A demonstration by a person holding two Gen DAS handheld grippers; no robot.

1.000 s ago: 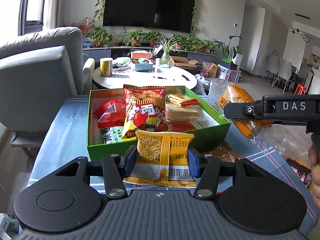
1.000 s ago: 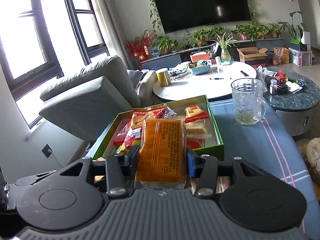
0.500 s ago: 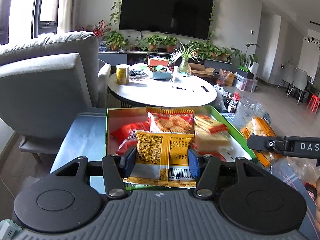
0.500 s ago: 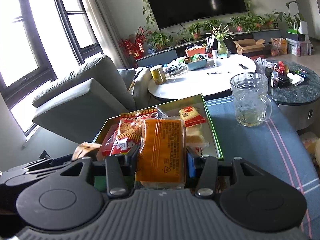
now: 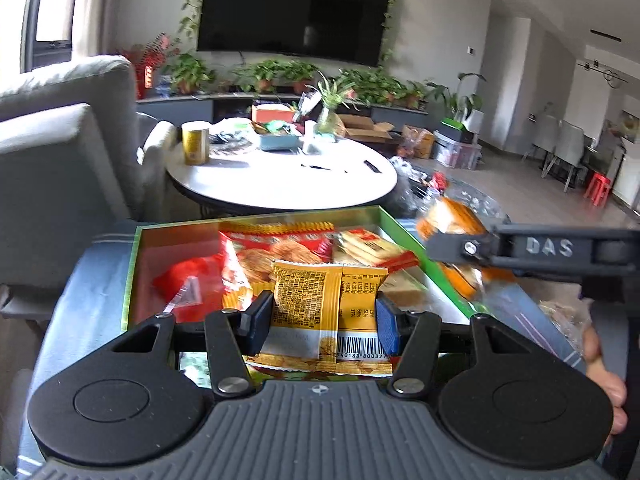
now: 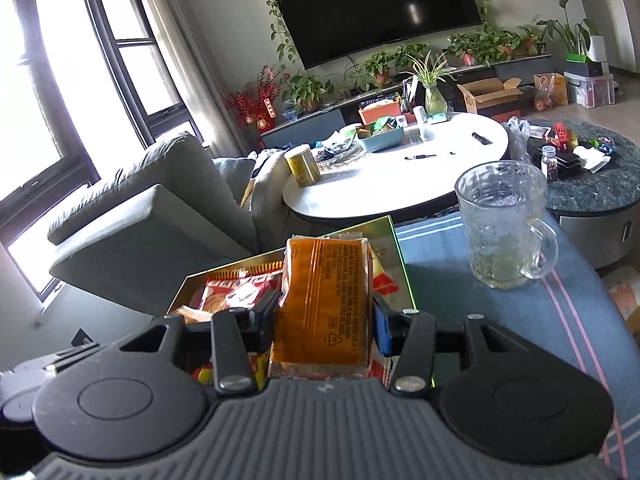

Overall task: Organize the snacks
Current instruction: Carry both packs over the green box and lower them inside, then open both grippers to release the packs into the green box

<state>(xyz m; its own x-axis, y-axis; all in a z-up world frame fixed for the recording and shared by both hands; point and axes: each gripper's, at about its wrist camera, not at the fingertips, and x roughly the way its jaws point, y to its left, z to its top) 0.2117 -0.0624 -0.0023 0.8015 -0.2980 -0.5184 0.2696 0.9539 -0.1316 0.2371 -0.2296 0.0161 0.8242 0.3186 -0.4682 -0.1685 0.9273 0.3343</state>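
Note:
My left gripper [image 5: 325, 322] is shut on a yellow snack packet [image 5: 320, 308] with a barcode, held over the near part of the green box [image 5: 416, 246]. Inside the box lie a red packet [image 5: 188, 284], an orange-red chip bag [image 5: 276, 248] and wrapped biscuits [image 5: 372, 246]. My right gripper [image 6: 326, 318] is shut on an orange wrapped cake [image 6: 326, 300], held above the box's near right corner [image 6: 400, 256]. In the left wrist view the right gripper's side [image 5: 532, 250] shows at the right with the same orange pack [image 5: 452, 220].
The box sits on a blue striped cloth [image 6: 520, 320]. A glass mug [image 6: 502, 224] stands right of the box. Beyond are a white round table [image 5: 280, 176], a grey armchair [image 5: 52, 168] on the left and a dark round side table [image 6: 588, 184].
Both grippers have moved forward with their packets, from in front of the box to over it. The box now looks nearer and larger in both views.

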